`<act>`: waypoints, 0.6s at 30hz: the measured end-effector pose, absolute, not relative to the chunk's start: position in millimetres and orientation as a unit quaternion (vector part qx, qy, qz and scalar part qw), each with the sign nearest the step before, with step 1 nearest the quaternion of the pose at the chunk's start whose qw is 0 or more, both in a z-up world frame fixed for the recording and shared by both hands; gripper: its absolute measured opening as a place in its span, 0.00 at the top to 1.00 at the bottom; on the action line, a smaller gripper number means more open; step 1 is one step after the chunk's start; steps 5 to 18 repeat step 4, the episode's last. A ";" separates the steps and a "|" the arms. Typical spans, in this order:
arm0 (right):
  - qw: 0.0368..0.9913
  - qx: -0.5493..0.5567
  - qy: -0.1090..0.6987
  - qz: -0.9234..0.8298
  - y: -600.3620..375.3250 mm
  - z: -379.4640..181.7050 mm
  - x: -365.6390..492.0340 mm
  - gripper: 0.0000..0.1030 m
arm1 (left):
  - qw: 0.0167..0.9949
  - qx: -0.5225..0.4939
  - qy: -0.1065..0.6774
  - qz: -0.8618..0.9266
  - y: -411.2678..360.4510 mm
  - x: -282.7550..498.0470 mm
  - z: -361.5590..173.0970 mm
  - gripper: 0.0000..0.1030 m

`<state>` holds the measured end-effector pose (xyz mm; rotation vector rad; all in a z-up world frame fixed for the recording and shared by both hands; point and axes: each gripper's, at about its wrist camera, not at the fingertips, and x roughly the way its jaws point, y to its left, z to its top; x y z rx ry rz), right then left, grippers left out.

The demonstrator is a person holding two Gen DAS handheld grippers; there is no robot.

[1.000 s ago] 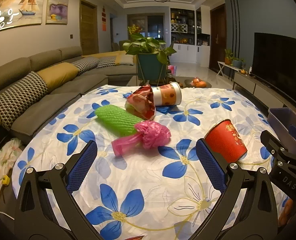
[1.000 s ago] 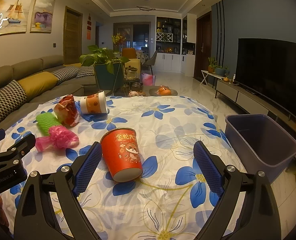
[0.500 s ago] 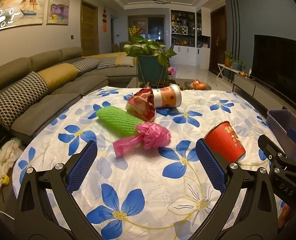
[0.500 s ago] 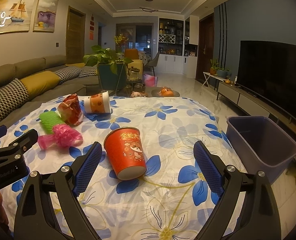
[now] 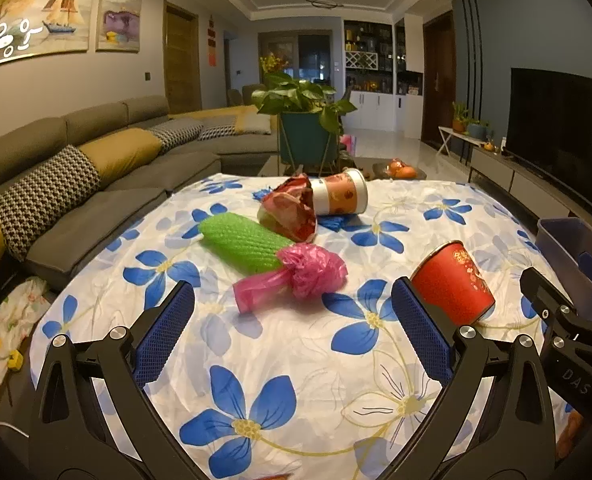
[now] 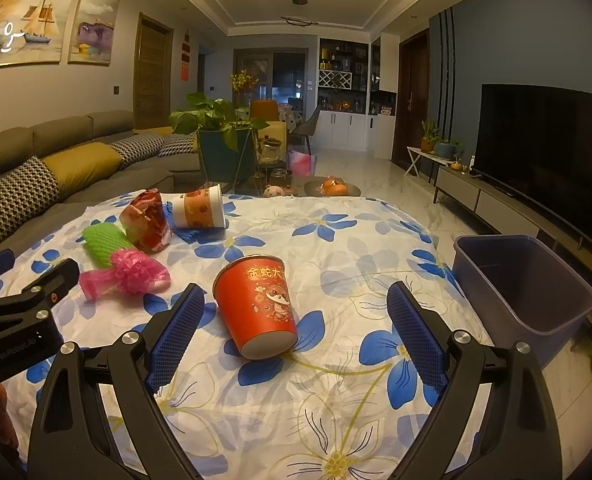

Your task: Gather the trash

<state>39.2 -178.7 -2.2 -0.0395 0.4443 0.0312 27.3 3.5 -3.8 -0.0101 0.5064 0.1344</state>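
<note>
Trash lies on a table under a white cloth with blue flowers (image 5: 296, 360). A red paper cup (image 6: 258, 304) lies on its side just beyond my right gripper (image 6: 294, 336), which is open and holds nothing. In the left wrist view the same red cup (image 5: 452, 284) lies behind the right finger. My left gripper (image 5: 292, 336) is open and empty, with a pink plastic bag (image 5: 296, 276) ahead of it. Farther back lie a green foam net (image 5: 242, 242), a red crumpled wrapper (image 5: 292, 210) and a white-and-orange cup (image 5: 342, 198).
A grey-purple bin (image 6: 524, 280) stands on the floor off the table's right edge. A grey sofa (image 5: 96, 184) runs along the left. A potted plant (image 5: 304, 128) stands behind the table. A TV (image 6: 548, 152) lines the right wall.
Both grippers have crept slightly forward and up over the table. The red cup sits a little nearer the right gripper's fingers. Nothing was taken hold of.
</note>
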 end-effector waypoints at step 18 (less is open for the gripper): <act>0.975 -0.020 0.220 0.016 -178.0 -2.1 39.1 0.13 | 0.965 -0.007 0.256 0.066 4.4 27.3 -5.5 0.06</act>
